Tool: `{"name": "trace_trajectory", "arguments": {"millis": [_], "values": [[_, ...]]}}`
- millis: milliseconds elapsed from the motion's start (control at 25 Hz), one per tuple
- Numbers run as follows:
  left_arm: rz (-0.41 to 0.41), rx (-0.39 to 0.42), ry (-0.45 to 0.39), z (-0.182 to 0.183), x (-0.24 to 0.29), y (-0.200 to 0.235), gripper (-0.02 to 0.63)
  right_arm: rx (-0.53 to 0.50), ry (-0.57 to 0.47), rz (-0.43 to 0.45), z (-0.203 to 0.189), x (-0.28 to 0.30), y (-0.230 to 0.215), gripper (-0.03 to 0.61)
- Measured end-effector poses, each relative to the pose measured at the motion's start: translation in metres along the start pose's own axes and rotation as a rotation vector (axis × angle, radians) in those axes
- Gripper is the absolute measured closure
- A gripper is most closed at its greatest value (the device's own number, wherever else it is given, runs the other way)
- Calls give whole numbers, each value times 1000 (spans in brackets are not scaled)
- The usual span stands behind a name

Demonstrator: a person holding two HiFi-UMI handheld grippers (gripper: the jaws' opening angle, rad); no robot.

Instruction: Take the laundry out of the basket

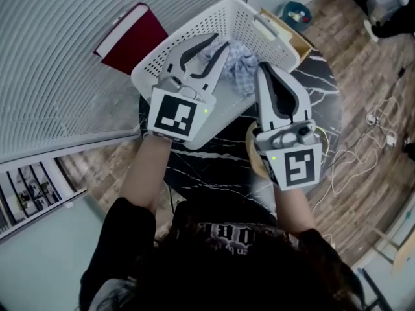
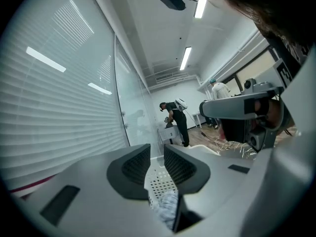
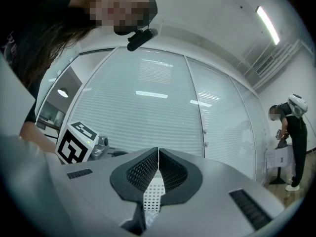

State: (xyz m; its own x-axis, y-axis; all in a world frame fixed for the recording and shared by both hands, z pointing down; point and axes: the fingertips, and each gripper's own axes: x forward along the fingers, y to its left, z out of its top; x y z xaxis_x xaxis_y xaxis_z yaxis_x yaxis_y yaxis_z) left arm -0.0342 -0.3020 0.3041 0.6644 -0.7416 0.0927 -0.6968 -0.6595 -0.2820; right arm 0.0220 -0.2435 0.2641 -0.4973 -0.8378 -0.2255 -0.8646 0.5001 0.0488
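Observation:
A white perforated laundry basket (image 1: 194,24) stands on a round black marble table (image 1: 318,89). A blue-and-white checked cloth (image 1: 241,70) lies crumpled inside it. My left gripper (image 1: 219,43) reaches into the basket just left of the cloth. Its jaws stand a little apart with nothing between the pads (image 2: 136,164). In the left gripper view the cloth (image 2: 168,206) and the basket wall (image 2: 157,182) show below the jaws. My right gripper (image 1: 262,67) is shut and empty at the cloth's right edge. In the right gripper view its pads (image 3: 170,169) meet over the basket wall (image 3: 150,197).
A red book-like thing (image 1: 133,37) lies by the slatted blinds at the left. A wooden box (image 1: 288,34) sits behind the basket. Cables (image 1: 382,122) trail over the wooden floor at the right. A person (image 2: 177,120) stands far off in the room.

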Motion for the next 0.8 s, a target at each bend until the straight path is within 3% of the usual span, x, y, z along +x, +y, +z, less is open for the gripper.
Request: {"name": "trace_trajectory", "arguments": {"millis": [200,360,600,800], "values": [[-86,1,26,-23,21,-5,461,5,1,-11,-6,5,-6,551],[-115,17,45,-35,29,-10,430,11,1,-13,-8,8,-7,551],[-230,36,133,-58,45,-22,333,14,4,-16,-7,6,-8,551],[-289,85,194,-70,56,-24,315,16,4,-18,-5,2,-8,551]]}}
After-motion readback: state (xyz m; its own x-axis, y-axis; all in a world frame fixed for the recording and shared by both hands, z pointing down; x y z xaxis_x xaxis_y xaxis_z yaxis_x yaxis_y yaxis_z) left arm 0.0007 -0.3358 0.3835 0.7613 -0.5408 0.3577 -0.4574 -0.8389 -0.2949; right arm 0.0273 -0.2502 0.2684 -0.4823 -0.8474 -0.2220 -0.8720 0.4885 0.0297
